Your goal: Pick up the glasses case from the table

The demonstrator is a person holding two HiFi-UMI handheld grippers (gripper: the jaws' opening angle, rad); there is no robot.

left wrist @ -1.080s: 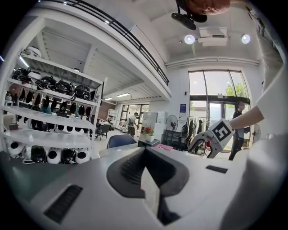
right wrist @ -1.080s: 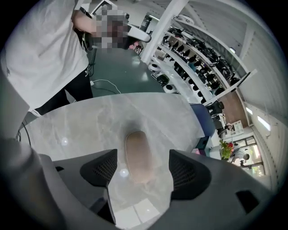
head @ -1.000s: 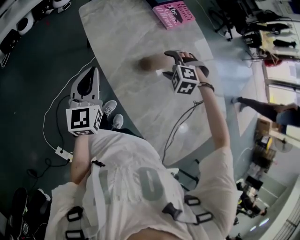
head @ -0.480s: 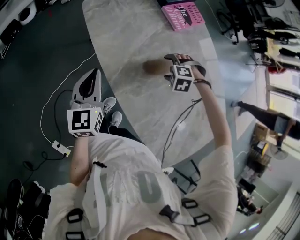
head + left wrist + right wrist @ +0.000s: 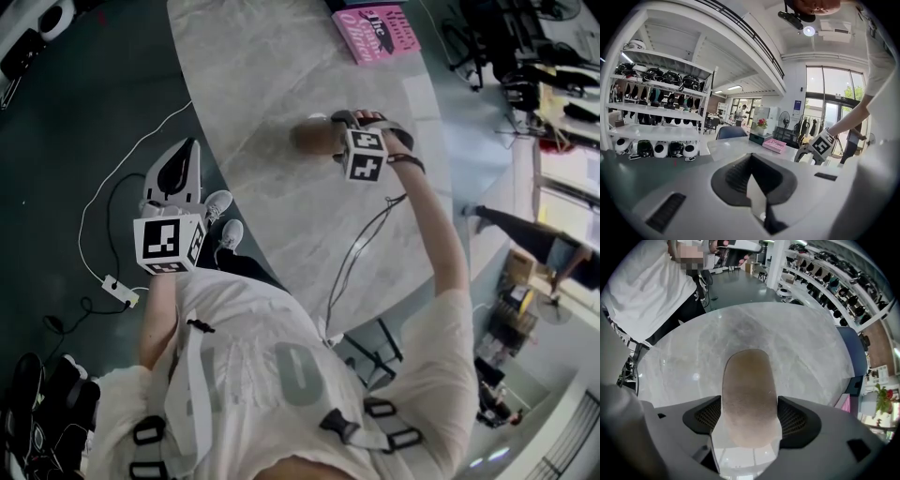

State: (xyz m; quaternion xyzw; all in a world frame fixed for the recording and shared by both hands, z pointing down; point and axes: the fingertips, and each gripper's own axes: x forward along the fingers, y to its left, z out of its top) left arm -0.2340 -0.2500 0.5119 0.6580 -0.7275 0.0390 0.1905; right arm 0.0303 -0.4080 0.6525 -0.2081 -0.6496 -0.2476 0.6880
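The brown oblong glasses case (image 5: pixel 314 136) is clamped at one end by my right gripper (image 5: pixel 330 138), which is shut on it over the grey marble table (image 5: pixel 262 75). In the right gripper view the case (image 5: pixel 749 390) sticks out forward from between the jaws of that gripper (image 5: pixel 749 420), and the tabletop lies some way below it. My left gripper (image 5: pixel 190 145) is held off the table's left edge, over the dark floor, with its jaws together and nothing in them. The left gripper view shows this gripper (image 5: pixel 757 187) pointing across the room.
A pink book (image 5: pixel 380 31) lies at the far end of the table. White cable and a power strip (image 5: pixel 117 289) lie on the floor to the left. Shelves of helmets (image 5: pixel 656 84) line the left wall. Another person (image 5: pixel 665 282) stands at the table's far side.
The right gripper keeps its hold on the case and has drifted slightly nearer to me. The left gripper has stayed in place.
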